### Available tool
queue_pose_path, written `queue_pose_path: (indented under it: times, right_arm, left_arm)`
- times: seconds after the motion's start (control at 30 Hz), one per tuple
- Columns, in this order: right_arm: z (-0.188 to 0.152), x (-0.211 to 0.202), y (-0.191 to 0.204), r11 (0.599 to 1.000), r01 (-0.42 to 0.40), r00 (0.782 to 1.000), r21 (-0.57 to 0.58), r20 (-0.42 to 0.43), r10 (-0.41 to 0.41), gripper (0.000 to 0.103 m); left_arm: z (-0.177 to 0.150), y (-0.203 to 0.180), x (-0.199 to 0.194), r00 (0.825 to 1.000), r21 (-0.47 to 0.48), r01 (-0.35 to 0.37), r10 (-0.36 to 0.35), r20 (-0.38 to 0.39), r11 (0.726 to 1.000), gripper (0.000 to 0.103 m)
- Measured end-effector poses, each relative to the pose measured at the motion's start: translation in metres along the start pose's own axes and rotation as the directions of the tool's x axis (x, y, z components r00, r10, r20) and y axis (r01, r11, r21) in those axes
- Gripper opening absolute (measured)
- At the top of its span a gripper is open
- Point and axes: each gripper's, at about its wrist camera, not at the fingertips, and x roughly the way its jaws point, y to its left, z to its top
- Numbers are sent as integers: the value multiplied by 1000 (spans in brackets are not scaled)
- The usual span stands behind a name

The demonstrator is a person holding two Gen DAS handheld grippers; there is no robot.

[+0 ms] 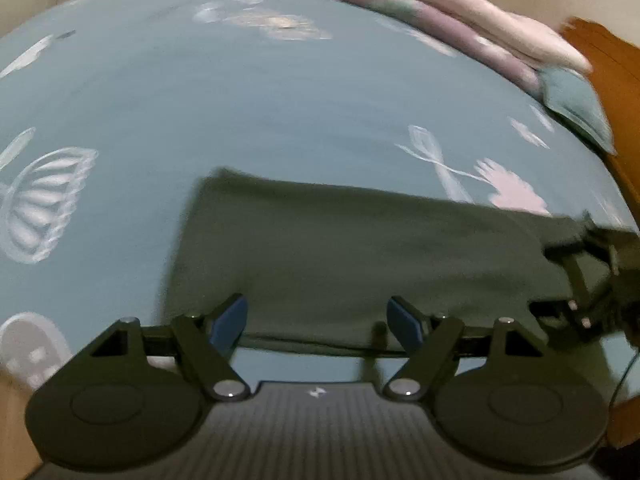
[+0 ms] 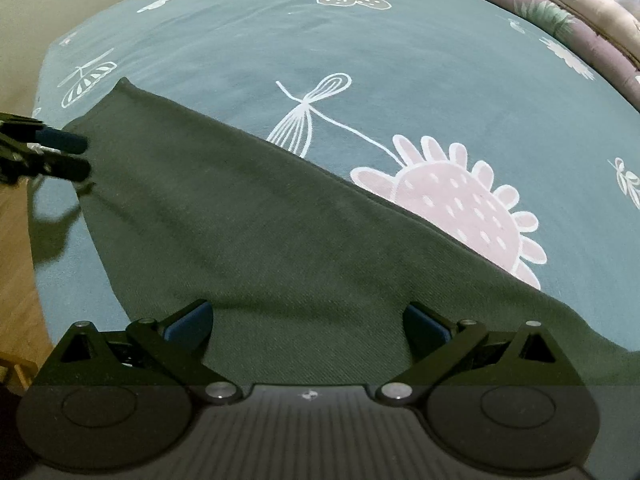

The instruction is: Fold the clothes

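Observation:
A dark green garment [image 1: 360, 248] lies flat in a long folded strip on a teal bedsheet [image 1: 240, 120] printed with white and pink flowers. My left gripper [image 1: 318, 320] hangs open over the garment's near edge, nothing between its blue pads. In the right wrist view the same garment [image 2: 260, 240] runs diagonally from the far left to the near right. My right gripper [image 2: 308, 320] is open above the near end of the cloth. The left gripper [image 2: 82, 156] shows at the far left, its fingers at the garment's other end.
A rolled pink and purple quilt [image 1: 420, 4] lies along the far side of the bed, also the quilt [image 2: 580, 12] at top right. The bed's edge drops to a wooden floor [image 2: 16, 260] on the left. An orange-brown surface [image 1: 612, 80] sits past the right edge.

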Motion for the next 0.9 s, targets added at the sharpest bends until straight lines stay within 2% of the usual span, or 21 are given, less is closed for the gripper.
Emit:
queue_pose_path:
  times: [0.07,0.17,0.27,0.4,0.47,0.53,0.63,0.73,0.83,0.9]
  right_arm:
    - [1,1,0,1000,3,1000,3,-4,-3,103]
    - [2,2,0,1000,6,1000,9,-7,-6,103]
    - [3,2,1,1000,12,1000,16,-15,-12,103]
    - [4,-2,2,999,25,999,46,-23,-24,103]
    - [2,-10,0,997,52,998,59,-25,-51,103]
    - [-2,-22,-3,994,83,997,77,-16,-82,103]
    - [-13,-45,-14,983,119,993,141,11,-121,103]
    - [-32,-63,-29,955,196,980,222,-3,-200,103]
    - [-55,-76,-42,923,259,965,286,-28,-262,103]
    - [-69,-83,-49,902,289,956,322,-45,-291,103]
  left_arm:
    - [6,2,-6,1000,-1,-15,15,12,1000,77]
    - [14,-7,-6,999,28,35,-36,38,999,77]
    - [19,-20,6,998,72,54,-57,31,996,79]
    - [20,-2,22,997,18,-76,77,-33,997,75]
    - [29,3,15,999,-21,-49,49,-18,999,77]
    - [42,-5,13,998,8,-62,62,11,998,77]
    - [63,-33,23,999,102,12,-16,31,995,79]
    - [68,-75,40,991,197,126,-130,9,972,80]
    - [62,-116,51,972,295,234,-232,-41,926,80]
    - [54,-146,59,938,356,345,-331,-101,868,80]
